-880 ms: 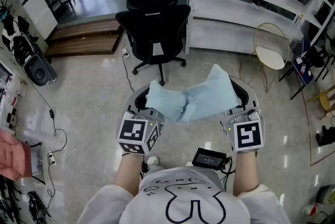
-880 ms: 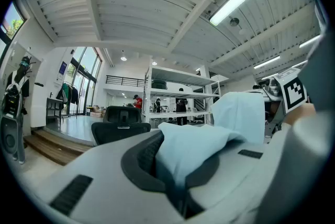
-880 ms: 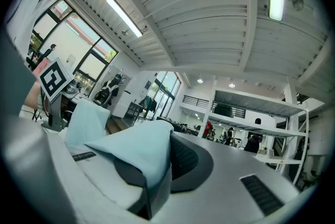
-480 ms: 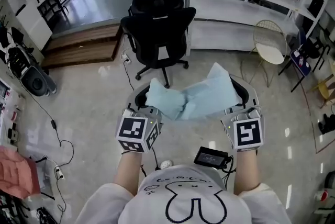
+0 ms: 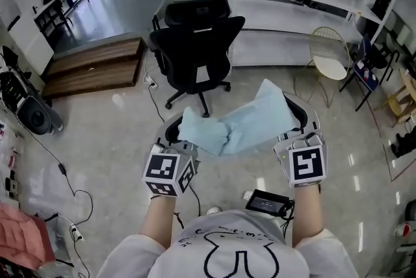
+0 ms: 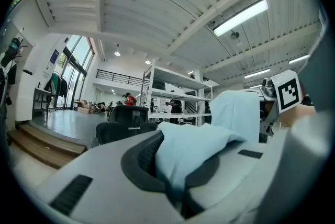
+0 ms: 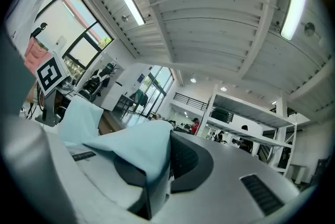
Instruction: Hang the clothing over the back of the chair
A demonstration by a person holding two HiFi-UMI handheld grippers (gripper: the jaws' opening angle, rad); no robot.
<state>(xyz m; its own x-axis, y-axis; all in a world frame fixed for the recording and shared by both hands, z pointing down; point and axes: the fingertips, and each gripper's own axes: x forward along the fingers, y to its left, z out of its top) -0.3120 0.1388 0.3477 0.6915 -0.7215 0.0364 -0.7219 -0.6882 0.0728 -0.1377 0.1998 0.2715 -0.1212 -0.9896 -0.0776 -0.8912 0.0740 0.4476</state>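
Note:
A pale blue piece of clothing (image 5: 237, 124) hangs stretched between my two grippers at waist height. My left gripper (image 5: 180, 134) is shut on its left end, where the cloth (image 6: 191, 149) bunches out from between the jaws. My right gripper (image 5: 296, 121) is shut on the right end, with the cloth (image 7: 133, 152) folding over the lower jaw. The black office chair (image 5: 195, 43) stands on the floor ahead of the clothing, its back and headrest facing me. In the left gripper view the chair (image 6: 123, 126) appears beyond the jaws.
White metal shelving (image 5: 292, 4) runs behind the chair to the right. A round wire-frame chair (image 5: 331, 59) stands beside it. A wooden step (image 5: 94, 65) lies at the left, and cables (image 5: 68, 173) trail over the glossy floor. A black device (image 5: 268, 202) hangs at my waist.
The chair and the room have slid down and nearer in the head view, so I have moved towards the chair. Both grippers keep the clothing held the same way.

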